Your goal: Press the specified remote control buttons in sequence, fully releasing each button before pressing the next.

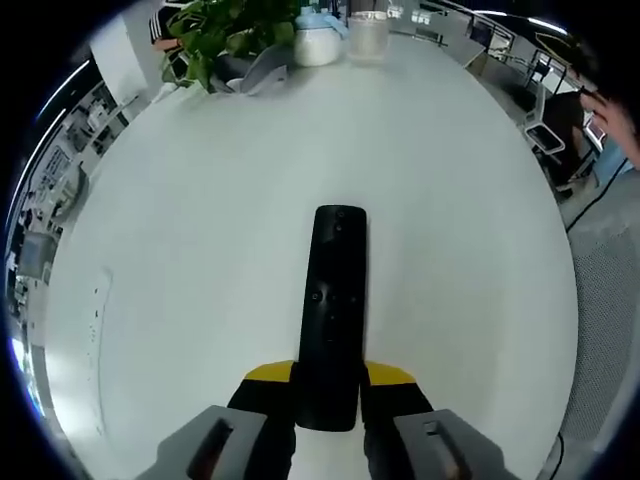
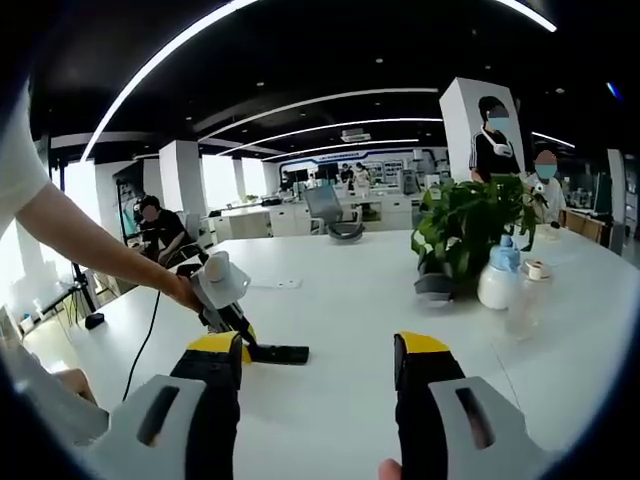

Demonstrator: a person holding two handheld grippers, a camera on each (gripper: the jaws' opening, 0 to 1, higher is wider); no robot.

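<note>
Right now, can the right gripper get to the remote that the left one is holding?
Probably yes. The right gripper is open and holds nothing, and bare white table lies between it and the remote, which the left gripper clamps at one end. The plant and bottles stand off to the side.

A broad white table (image 1: 200,200) carries everything. In the left gripper view a black remote (image 1: 333,300) lies at its middle; toward twelve o'clock stand a potted plant (image 1: 215,35), a white bottle (image 1: 318,40) and a clear cup (image 1: 367,35) (contents unclear).
</note>
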